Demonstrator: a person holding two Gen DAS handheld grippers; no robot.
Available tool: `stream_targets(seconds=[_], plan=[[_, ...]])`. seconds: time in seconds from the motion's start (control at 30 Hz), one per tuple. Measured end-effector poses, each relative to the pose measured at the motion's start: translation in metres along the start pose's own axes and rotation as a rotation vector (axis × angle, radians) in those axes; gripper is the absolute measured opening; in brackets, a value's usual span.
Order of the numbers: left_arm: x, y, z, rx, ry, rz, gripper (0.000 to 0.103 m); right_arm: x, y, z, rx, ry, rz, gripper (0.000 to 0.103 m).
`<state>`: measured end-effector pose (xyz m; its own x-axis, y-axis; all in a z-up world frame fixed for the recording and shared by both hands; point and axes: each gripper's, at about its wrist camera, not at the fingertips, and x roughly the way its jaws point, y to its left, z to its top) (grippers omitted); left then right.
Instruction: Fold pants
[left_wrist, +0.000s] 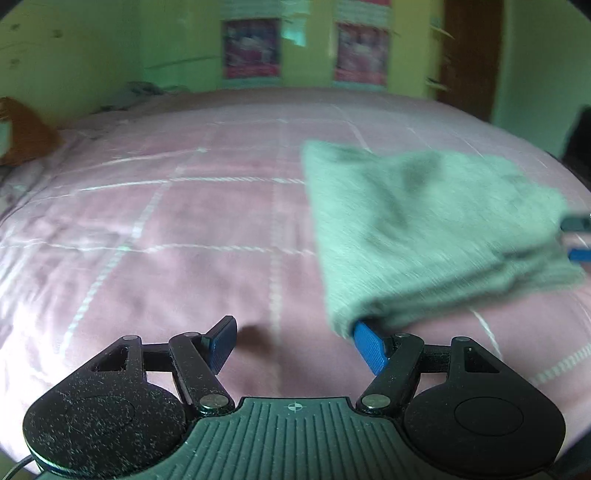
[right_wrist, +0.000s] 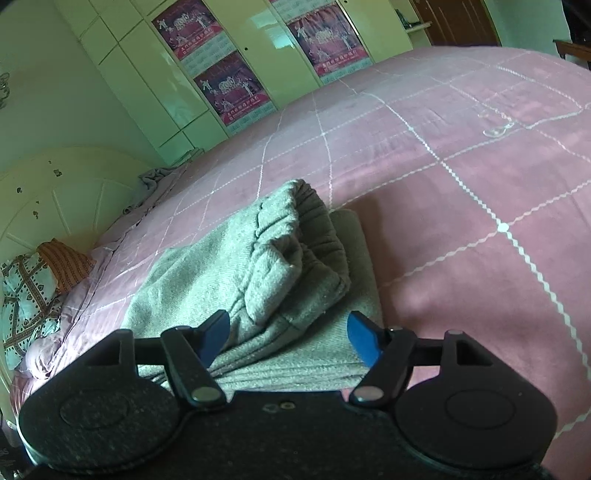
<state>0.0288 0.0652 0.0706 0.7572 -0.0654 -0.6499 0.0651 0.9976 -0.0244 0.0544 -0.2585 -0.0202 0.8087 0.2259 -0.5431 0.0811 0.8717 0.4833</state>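
The pants (right_wrist: 266, 280) lay folded into a compact grey bundle on the pink bed (right_wrist: 461, 192), both the left gripper (left_wrist: 295, 343) and right gripper (right_wrist: 288, 336) spread wide and holding nothing, so the fold looked all but finished.

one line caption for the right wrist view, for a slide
Open right gripper poised over folded grey pants on a pink checked bedspread.

No text can be read; the glossy red posters (right_wrist: 232, 95) on the pale wardrobe doors (right_wrist: 147, 74) beyond the right gripper carry print too small to make out.
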Motion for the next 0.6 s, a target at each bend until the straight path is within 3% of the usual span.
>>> stream_targets(seconds=[0.07, 0.2, 0.23, 0.27, 0.3, 0.4, 0.5, 0.53, 0.6], plan=[[0.000, 0.005, -0.001, -0.040, -0.018, -0.007, 0.071, 0.009, -0.001, 0.002, 0.025, 0.023, 0.012, 0.073], [0.003, -0.012, -0.002, 0.081, -0.026, 0.022, 0.071, 0.034, -0.003, 0.009, 0.109, 0.059, 0.044, 0.072], [0.005, -0.012, -0.002, 0.082, -0.029, 0.032, 0.069, 0.039, -0.003, 0.011, 0.128, 0.063, 0.047, 0.066], [0.004, -0.007, -0.002, 0.048, -0.038, 0.026, 0.066, 0.043, -0.001, 0.013, 0.138, 0.072, 0.042, 0.043], [0.001, -0.001, -0.001, 0.007, -0.049, 0.003, 0.060, 0.045, 0.004, 0.016, 0.133, 0.079, 0.039, 0.040], [-0.006, 0.004, -0.001, -0.025, -0.100, 0.005, 0.060, 0.010, 0.029, 0.026, 0.044, -0.059, 0.150, 0.039], [0.000, 0.007, -0.002, -0.060, -0.072, -0.013, 0.060, -0.018, 0.041, 0.022, -0.032, -0.136, 0.190, 0.039], [0.003, 0.008, -0.002, -0.065, -0.060, -0.022, 0.060, -0.010, 0.033, 0.018, -0.030, -0.110, 0.152, 0.039], [0.004, 0.006, -0.002, -0.057, -0.050, -0.025, 0.060, 0.031, 0.006, 0.007, 0.042, 0.065, 0.022, 0.038]])
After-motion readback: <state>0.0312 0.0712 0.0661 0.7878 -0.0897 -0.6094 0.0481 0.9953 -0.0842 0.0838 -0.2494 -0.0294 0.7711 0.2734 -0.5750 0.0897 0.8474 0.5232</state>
